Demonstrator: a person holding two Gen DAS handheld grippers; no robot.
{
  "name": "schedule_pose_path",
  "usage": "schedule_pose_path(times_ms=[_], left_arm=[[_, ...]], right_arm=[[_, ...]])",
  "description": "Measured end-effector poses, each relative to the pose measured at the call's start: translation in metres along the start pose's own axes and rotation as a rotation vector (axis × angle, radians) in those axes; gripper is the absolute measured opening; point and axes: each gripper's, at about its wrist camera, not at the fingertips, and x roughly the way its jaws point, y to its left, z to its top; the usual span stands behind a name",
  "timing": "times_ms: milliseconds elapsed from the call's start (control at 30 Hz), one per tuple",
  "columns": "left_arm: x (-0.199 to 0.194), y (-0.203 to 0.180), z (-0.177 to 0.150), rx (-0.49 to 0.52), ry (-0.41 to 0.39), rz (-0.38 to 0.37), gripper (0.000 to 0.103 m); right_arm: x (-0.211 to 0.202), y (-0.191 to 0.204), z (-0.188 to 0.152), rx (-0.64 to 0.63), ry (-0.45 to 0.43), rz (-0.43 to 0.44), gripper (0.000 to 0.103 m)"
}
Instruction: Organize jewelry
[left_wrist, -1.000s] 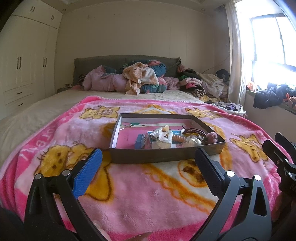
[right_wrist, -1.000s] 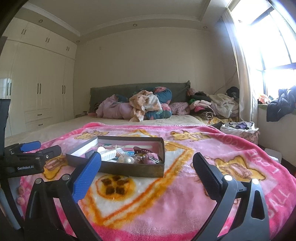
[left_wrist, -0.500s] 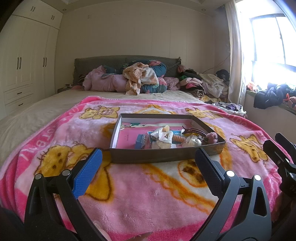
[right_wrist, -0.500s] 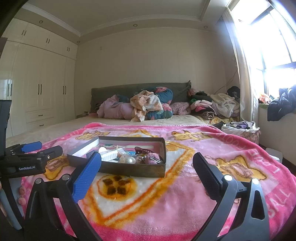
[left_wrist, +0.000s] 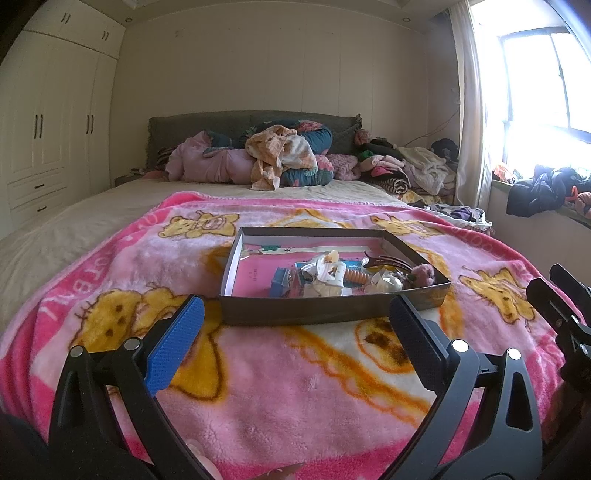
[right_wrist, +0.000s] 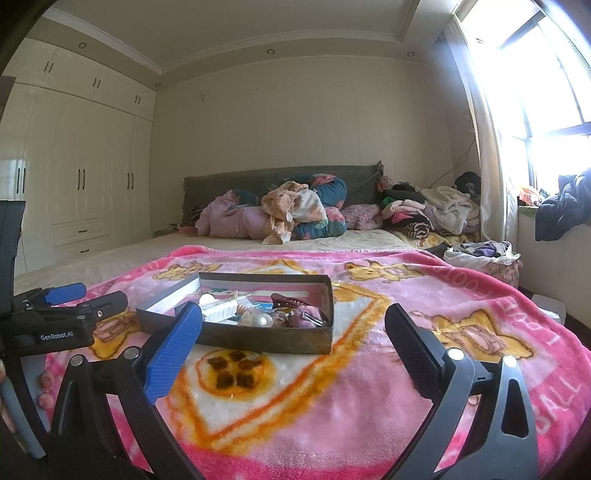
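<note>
A shallow dark cardboard box (left_wrist: 295, 314) sits on a pink cartoon blanket on the bed; it also shows in the right wrist view (right_wrist: 266, 338). It holds a heap of small items: a pearl piece (right_wrist: 263, 320), a dark hair claw (right_wrist: 286, 298), a purple fluffy piece (left_wrist: 424, 275), a white packet (left_wrist: 325, 273) and a blue card (left_wrist: 282, 278). My left gripper (left_wrist: 295, 325) is open and empty, just short of the box's near wall. My right gripper (right_wrist: 291, 334) is open and empty, near the box's right end.
The pink blanket (left_wrist: 295, 398) covers the near half of the bed. Piled bedding and clothes (left_wrist: 280, 158) lie at the headboard. Wardrobes (left_wrist: 48, 129) line the left wall. A window sill with clothes (left_wrist: 543, 188) is at the right. The left gripper shows in the right wrist view (right_wrist: 62, 317).
The left wrist view has barely shifted. The right gripper has tilted or risen slightly, so the box sits a little lower and nearer in its view.
</note>
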Motion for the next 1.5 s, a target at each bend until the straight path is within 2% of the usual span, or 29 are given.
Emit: schedule_pose_path(times_ms=[1500], left_arm=[[-0.0004,-0.0005,-0.0009,-0.001,-0.001,-0.002,0.092]], right_arm=[[0.0022,0.0060,0.0014,-0.004,-0.004,0.004,0.097]])
